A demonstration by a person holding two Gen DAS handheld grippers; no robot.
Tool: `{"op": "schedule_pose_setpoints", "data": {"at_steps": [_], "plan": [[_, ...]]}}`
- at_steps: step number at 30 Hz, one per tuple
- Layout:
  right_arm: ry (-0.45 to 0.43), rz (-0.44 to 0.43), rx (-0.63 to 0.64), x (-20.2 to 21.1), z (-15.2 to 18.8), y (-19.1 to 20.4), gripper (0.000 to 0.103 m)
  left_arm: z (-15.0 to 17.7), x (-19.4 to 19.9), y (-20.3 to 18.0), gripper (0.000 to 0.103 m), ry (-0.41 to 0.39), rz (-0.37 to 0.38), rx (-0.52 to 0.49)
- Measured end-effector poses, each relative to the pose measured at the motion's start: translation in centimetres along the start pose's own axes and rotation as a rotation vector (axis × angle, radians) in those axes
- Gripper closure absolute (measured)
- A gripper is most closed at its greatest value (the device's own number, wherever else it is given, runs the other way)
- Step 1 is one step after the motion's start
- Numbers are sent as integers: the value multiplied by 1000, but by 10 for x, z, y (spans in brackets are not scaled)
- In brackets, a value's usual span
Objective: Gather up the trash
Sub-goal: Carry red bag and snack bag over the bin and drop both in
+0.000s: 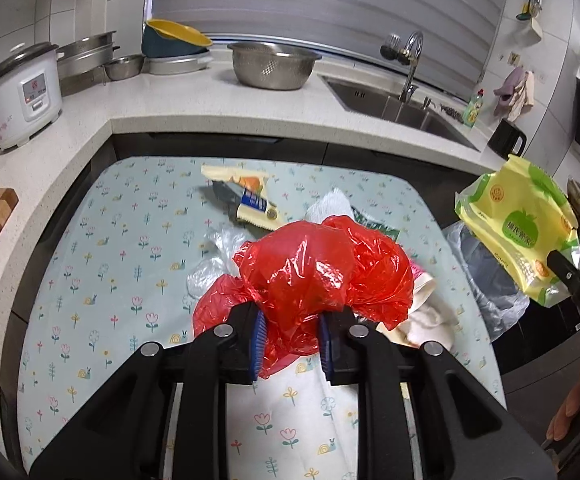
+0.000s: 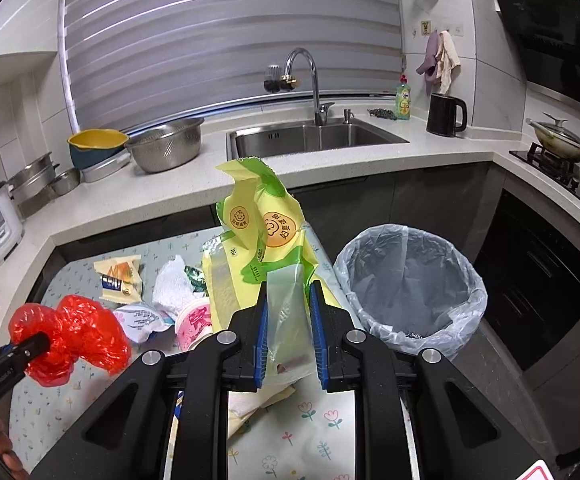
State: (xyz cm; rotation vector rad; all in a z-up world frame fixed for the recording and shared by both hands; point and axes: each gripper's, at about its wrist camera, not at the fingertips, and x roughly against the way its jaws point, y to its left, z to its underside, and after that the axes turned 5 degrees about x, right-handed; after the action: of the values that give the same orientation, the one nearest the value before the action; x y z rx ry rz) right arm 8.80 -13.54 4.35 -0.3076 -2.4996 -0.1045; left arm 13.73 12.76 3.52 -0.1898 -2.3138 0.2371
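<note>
Between blue ribbed pads (image 1: 258, 344), crinkled glossy red plastic bag (image 1: 322, 268)

Even, cool daylight filters through the striped window blind (image 2: 229, 32), lighting both fisheye views brightly. Specular glare glints on the crumpled red plastic bag (image 1: 314, 268) and the steel sink (image 2: 314, 140). Straight lines bow toward dark, vignetted corners; shadows are soft, focus is sharp throughout.
</note>
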Motion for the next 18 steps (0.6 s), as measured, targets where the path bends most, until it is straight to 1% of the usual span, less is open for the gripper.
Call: {"op": "schedule_pose_setpoints", "data": {"at_steps": [7,13,18], "plan": [[-20,24,-38,11,-1,-21,85,-15,14,-30,82,-37,53,-20],[-30,62,-74,17,-1,-48,85,-22,11,-73,83,-35,119,-64],[-21,111,-118,15,4,-83,85,-25,3,-116,82,-25,175,-111]]}}
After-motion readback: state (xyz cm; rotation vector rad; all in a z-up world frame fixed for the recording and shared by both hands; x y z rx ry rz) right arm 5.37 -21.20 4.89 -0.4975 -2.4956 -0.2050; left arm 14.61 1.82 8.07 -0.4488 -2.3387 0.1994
